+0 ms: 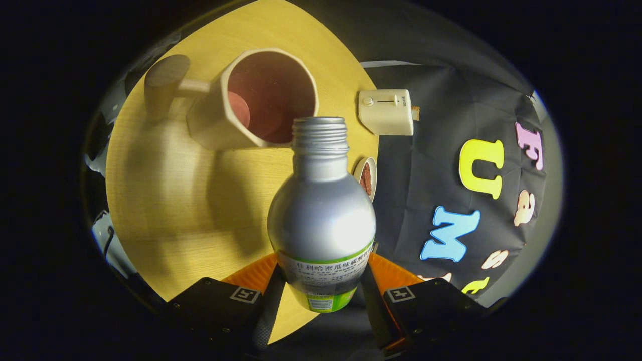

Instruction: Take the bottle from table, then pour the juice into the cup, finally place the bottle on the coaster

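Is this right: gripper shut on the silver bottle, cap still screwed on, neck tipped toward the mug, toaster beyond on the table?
Not quite: the cap is off. The gripper view shows the bottle with bare neck threads and an open mouth. The rest holds: the gripper is shut on the bottle's lower body, its neck points toward the mug, and the toaster sits beyond on the table.

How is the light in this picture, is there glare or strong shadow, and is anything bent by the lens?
Gripper view: glare on the silver bottle held between the tongs; the cup throws soft double shadows across the table; the fisheye lens curves the table edge; focus is sharp.
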{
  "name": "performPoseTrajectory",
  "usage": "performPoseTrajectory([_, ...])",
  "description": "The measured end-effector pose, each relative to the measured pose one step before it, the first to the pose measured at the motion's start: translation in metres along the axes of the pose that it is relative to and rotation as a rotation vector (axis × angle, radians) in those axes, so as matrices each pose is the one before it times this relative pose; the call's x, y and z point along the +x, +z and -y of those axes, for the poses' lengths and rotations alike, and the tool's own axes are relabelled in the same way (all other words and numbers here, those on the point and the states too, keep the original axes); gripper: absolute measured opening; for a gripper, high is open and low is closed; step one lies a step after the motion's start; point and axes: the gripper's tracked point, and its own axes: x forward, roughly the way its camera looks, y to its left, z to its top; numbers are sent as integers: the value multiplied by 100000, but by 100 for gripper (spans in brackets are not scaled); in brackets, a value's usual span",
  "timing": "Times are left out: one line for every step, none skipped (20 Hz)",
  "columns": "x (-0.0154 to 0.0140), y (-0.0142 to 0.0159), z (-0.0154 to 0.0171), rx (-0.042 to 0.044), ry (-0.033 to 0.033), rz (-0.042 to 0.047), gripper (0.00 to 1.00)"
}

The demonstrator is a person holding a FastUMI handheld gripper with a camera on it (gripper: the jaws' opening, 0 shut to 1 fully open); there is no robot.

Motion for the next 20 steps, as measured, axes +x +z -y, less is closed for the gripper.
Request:
performPoseTrajectory([-28,-11,188,-1788,-152,-771,76])
performPoseTrajectory([-186,-101,50,-1722,-43,-712,76])
performPoseTrajectory([-195,-83,123,-1556,-77,-960,76])
performPoseTrajectory([-98,-39,23,-1126,-139,-737,76])
performPoseTrajectory([-169,-52,106,-1188,-2,-942,76])
performPoseTrajectory([-2,-103,13,-1135,174,-897,76])
performPoseTrajectory([-49,49,91,-1122,113,-668,76])
performPoseTrajectory([-3,97,173,-1208,-156,-478,76])
performPoseTrajectory([-32,64,124,-949,27,-650,76])
performPoseTrajectory([7,115,-114,-912,482,-491,76])
performPoseTrajectory([-47,150,6,-1116,562,-270,76])
performPoseTrajectory([63,158,124,-1420,-220,-582,76])
performPoseTrajectory([106,208,201,-1238,-39,-112,76])
performPoseTrajectory([20,111,-51,-858,108,-159,76])
performPoseTrajectory([-49,97,147,-768,67,-33,76])
performPoseTrajectory([46,21,179,-715,68,-395,76])
performPoseTrajectory([-26,-52,210,-620,137,-553,76])
performPoseTrajectory([171,53,99,-565,82,-464,76])
performPoseTrajectory([-33,-44,153,-657,-47,-560,76])
performPoseTrajectory([45,-43,47,-863,-5,-534,76])
